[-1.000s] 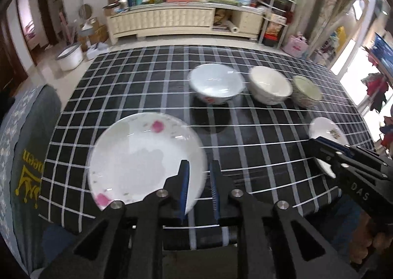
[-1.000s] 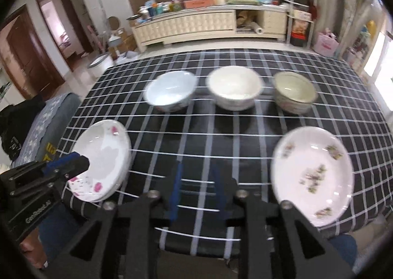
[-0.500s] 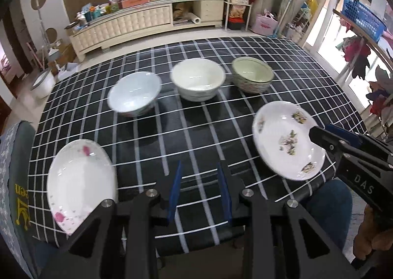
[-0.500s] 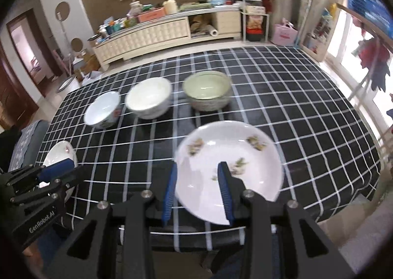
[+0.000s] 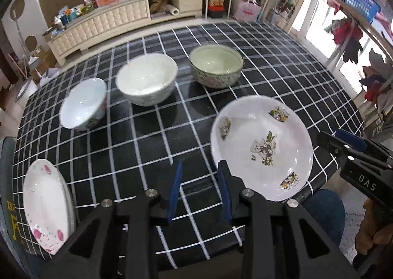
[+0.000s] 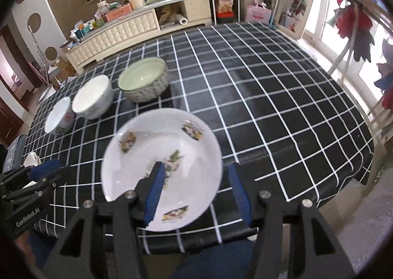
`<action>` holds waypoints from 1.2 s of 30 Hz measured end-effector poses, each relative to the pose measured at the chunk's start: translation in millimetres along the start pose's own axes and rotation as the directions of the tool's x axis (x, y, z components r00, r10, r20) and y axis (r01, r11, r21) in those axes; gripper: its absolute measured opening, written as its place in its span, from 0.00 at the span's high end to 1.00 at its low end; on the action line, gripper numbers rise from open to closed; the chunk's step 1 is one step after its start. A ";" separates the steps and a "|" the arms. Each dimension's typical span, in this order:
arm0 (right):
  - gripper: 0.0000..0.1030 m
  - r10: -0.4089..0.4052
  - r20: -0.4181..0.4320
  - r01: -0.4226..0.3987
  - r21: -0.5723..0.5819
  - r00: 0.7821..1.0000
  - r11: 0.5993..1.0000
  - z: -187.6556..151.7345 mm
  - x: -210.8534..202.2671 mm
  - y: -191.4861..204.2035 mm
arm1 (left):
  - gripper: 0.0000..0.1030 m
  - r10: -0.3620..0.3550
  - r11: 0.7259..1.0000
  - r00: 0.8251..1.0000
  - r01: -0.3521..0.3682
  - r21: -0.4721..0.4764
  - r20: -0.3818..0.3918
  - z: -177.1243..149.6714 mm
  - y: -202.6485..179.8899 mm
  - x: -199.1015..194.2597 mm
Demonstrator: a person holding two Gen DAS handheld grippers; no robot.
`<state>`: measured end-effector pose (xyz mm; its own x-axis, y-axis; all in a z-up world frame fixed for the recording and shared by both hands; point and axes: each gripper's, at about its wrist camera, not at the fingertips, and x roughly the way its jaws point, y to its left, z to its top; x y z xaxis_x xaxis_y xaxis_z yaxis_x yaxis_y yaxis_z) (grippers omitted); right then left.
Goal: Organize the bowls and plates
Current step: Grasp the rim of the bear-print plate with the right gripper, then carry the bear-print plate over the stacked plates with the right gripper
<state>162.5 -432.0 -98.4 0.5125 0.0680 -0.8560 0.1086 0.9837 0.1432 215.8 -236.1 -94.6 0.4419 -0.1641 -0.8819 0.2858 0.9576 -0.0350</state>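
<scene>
At the near left edge of the checked table (image 5: 152,146) lies the pink-flowered plate (image 5: 45,205). My left gripper (image 5: 199,189) hangs over bare cloth, jaws just opening, narrow, nothing between them. Far behind stand three bowls: pale blue (image 5: 83,104), white (image 5: 147,80), green (image 5: 216,65). Near right, my right gripper (image 6: 195,191), jaws just opening wide, straddles the leaf-print plate's (image 6: 162,173) near rim without touching.
</scene>
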 end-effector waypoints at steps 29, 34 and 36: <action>0.58 0.034 -0.113 -0.033 0.009 0.993 0.999 3.7 65.9 -34.0 | 0.77 -0.094 0.995 0.986 0.089 -0.044 -0.139 5.0 -15.4 102.6; 0.74 0.075 -0.115 -0.074 0.016 0.990 0.997 2.8 63.5 -37.0 | 0.80 -0.088 0.996 0.988 0.086 -0.023 -0.130 9.1 -20.2 107.4; 0.74 0.069 -0.113 -0.070 0.001 0.991 0.998 2.7 63.1 -33.1 | 0.80 -0.097 0.995 0.987 0.094 -0.030 -0.130 11.2 -19.2 108.3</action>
<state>193.6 -460.8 -155.8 0.4193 0.1542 -0.8947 0.0734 0.9765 0.2027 267.7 -275.0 -184.2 0.2977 -0.2245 -0.9279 0.3009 0.9445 -0.1320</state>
